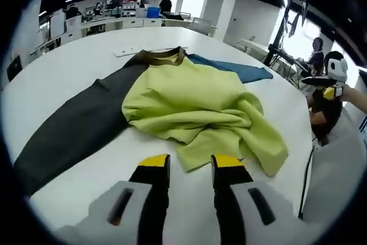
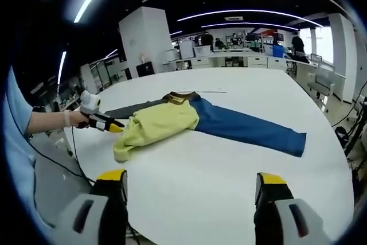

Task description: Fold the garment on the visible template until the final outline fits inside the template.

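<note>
**Fold in progress: yellow-green panel gathered over the garment, both claws free**

Nearest you in the left gripper view, your left claw point(image 1: 190, 167) stood with its jaws a narrow gap apart and nothing between them, hovering just short of the rumpled hem of the yellow-green panel point(image 1: 200, 110). In the right gripper view your right claw point(image 2: 190, 183) was spread wide and empty over the bare white table point(image 2: 229, 170), well apart from the cloth. Beyond the claws lay the garment point(image 2: 198, 120): its yellow-green middle was bunched across the centre, a dark grey arm point(image 1: 69, 133) ran off one side and a blue arm point(image 2: 252, 130) stretched flat off the other, with a brown collar band point(image 1: 161, 57) at the far edge. No template outline could be made out. You appeared to be early to midway through folding; the next move likely called for gripping the loose hem and flattening it, then bringing in the long arms. No brand, label or legible writing could be read.
</note>
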A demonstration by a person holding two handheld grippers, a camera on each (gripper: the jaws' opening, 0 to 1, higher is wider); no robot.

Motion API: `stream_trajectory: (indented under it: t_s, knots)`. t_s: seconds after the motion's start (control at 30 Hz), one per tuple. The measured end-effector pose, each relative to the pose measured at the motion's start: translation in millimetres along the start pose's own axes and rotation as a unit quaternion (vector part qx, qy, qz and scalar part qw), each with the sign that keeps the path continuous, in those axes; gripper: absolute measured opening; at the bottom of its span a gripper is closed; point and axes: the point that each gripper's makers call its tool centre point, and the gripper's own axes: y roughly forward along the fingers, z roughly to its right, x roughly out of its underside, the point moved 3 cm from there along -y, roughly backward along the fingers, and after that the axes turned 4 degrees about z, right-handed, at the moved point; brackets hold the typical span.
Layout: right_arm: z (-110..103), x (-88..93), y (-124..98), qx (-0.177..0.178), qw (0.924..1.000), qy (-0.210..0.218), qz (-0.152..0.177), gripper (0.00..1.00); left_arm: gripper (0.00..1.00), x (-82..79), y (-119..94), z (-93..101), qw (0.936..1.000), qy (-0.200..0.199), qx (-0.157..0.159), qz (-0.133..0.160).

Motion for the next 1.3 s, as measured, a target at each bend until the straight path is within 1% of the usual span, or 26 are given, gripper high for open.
stream_trajectory:
  t_s: [0.17,0.27,0.3,0.37,0.43,0.57,0.67,0.77,0.87,0.93,0.97,1.0,1.03,1.1,1.2,1.3]
  knots:
    - [-1.0,1.6,-1.5,0.002,1.0000,0.005,0.000,0.93,0.21,1.4,2.7,1.9,1.0000,0.003,0.000,-0.005]
    - [-4.1,3.2,-0.5,-0.001,1.0000,0.005,-0.002,0.92,0.14,4.9,4.2,3.3,1.0000,-0.002,-0.003,-0.009]
    - [-5.2,3.3,0.2,-0.001,1.0000,0.005,-0.002,0.92,0.11,4.8,4.0,2.6,1.0000,-0.005,-0.007,-0.005]
    - [-7.6,2.7,1.4,-0.004,1.0000,0.005,-0.001,0.92,0.04,7.5,2.8,1.4,0.9994,-0.030,-0.015,-0.010]
    - [-9.3,2.0,2.7,-0.005,1.0000,0.004,0.000,0.92,0.01,6.4,2.1,0.4,0.9994,-0.032,-0.014,-0.001]
    - [-14.3,0.8,6.7,-0.012,0.9999,0.001,-0.001,0.91,0.00,2.2,-6.3,2.2,0.9994,-0.027,-0.016,0.009]
    - [-18.5,0.4,11.0,-0.017,0.9998,-0.002,-0.002,0.91,0.00,-2.4,-16.2,4.1,0.9993,-0.025,-0.019,0.020]
    - [-27.2,0.8,17.7,-0.032,0.9994,-0.006,-0.007,0.88,0.00,-6.6,-28.8,5.9,0.9988,-0.027,-0.024,0.033]
    - [-34.7,0.2,24.6,-0.044,0.9989,-0.011,-0.008,0.87,0.00,-9.5,-47.5,5.3,0.9978,-0.029,-0.033,0.049]
    - [-40.2,0.6,29.4,-0.054,0.9984,-0.014,-0.011,0.87,0.00,-9.3,-60.2,4.9,0.9973,-0.028,-0.040,0.054]
    - [-44.2,0.8,33.0,-0.061,0.9979,-0.020,-0.014,0.87,0.00,-9.3,-62.5,4.8,0.9972,-0.027,-0.041,0.055]
    - [-47.3,1.0,35.7,-0.066,0.9974,-0.022,-0.015,0.87,0.00,-8.6,-70.5,3.5,0.9968,-0.027,-0.046,0.059]
    - [-50.4,1.9,39.0,-0.072,0.9970,-0.024,-0.019,0.86,0.00,-7.6,-75.5,2.6,0.9965,-0.028,-0.050,0.061]
    - [-58.9,3.1,46.9,-0.085,0.9958,-0.025,-0.022,0.85,0.00,-3.5,-87.2,-0.3,0.9951,-0.041,-0.062,0.065]
    - [-75.4,4.5,59.9,-0.109,0.9932,-0.030,-0.026,0.84,0.00,7.8,-103.3,-0.9,0.9939,-0.047,-0.074,0.066]
    - [-89.9,7.8,71.5,-0.131,0.9896,-0.043,-0.040,0.81,0.00,18.7,-112.6,1.0,0.9923,-0.063,-0.083,0.067]
